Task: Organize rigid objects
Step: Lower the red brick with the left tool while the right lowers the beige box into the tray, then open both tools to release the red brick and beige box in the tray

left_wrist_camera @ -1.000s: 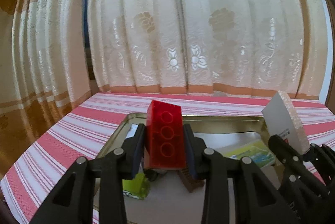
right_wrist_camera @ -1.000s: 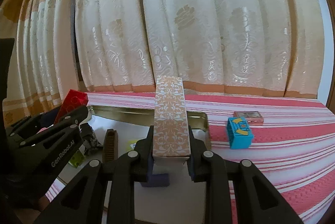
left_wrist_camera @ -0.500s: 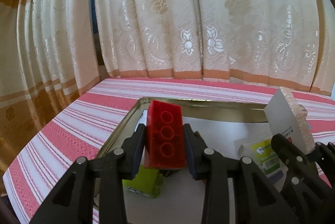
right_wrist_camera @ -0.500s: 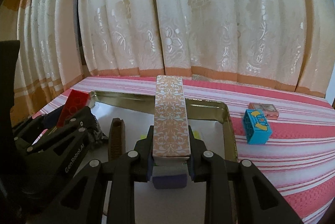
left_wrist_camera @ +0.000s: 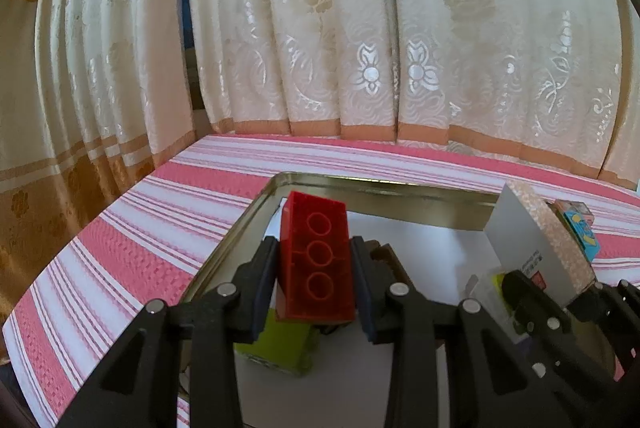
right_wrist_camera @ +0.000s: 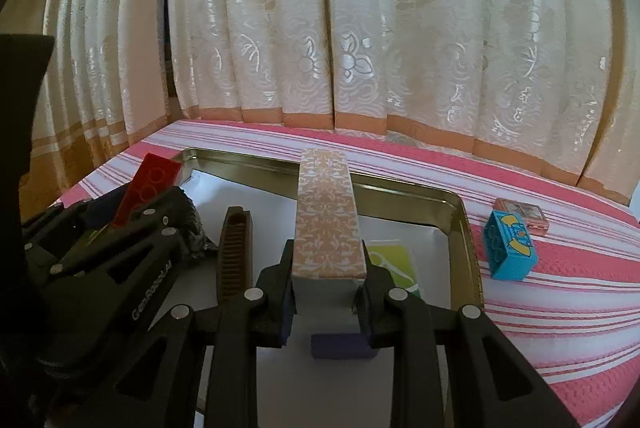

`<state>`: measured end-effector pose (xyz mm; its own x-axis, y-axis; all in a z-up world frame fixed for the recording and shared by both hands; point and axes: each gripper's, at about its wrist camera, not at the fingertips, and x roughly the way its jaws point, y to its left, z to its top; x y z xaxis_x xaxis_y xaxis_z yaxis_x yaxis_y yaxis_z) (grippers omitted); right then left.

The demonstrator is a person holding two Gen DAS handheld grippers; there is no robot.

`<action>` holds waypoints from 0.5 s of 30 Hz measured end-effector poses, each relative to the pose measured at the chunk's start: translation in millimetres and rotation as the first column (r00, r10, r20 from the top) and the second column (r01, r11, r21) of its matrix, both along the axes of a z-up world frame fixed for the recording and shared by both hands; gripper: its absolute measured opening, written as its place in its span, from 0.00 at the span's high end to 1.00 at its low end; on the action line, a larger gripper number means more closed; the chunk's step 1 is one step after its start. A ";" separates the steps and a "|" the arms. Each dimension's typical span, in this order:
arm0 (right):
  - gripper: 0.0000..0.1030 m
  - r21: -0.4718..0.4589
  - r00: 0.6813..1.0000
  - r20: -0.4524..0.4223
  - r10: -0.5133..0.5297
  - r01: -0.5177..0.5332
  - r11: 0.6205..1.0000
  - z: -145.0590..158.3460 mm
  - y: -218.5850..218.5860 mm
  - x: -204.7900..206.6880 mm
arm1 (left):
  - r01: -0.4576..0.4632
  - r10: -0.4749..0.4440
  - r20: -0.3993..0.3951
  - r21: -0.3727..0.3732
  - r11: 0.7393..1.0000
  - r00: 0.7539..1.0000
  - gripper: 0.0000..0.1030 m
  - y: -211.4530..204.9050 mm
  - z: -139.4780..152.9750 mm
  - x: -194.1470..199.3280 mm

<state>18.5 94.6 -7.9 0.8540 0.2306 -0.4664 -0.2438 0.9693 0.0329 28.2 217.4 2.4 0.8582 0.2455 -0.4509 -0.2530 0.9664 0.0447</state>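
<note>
Red brick (left_wrist_camera: 316, 260) — translucent, three rings, tilted.

glossy plastic brick (left_wrist_camera: 316, 260), shiny metal tray (right_wrist_camera: 460, 212)

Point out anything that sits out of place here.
Two pieces lie outside the gold tray, on the striped cloth to its right: a blue block and a small pink box behind it.

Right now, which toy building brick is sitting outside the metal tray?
The blue plastic brick with yellow print, on the striped cloth right of the tray. The translucent red brick is held over the tray.
</note>
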 end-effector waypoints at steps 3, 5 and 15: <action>0.72 0.007 1.000 -0.001 0.023 -0.023 1.000 0.3 1.0 -0.3 | -0.003 0.003 -0.007 -0.011 1.000 1.000 0.66 2.5 -1.2 1.4; 0.69 0.015 0.999 0.001 0.038 -0.038 0.999 0.5 0.4 -1.2 | -0.005 0.004 -0.010 -0.020 1.000 1.000 0.66 4.3 -1.7 2.0; 0.20 0.191 0.994 0.089 -0.063 0.045 0.981 6.4 -36.4 -17.5 | -0.040 0.040 0.053 -0.009 0.999 0.998 0.02 4.6 3.1 -10.3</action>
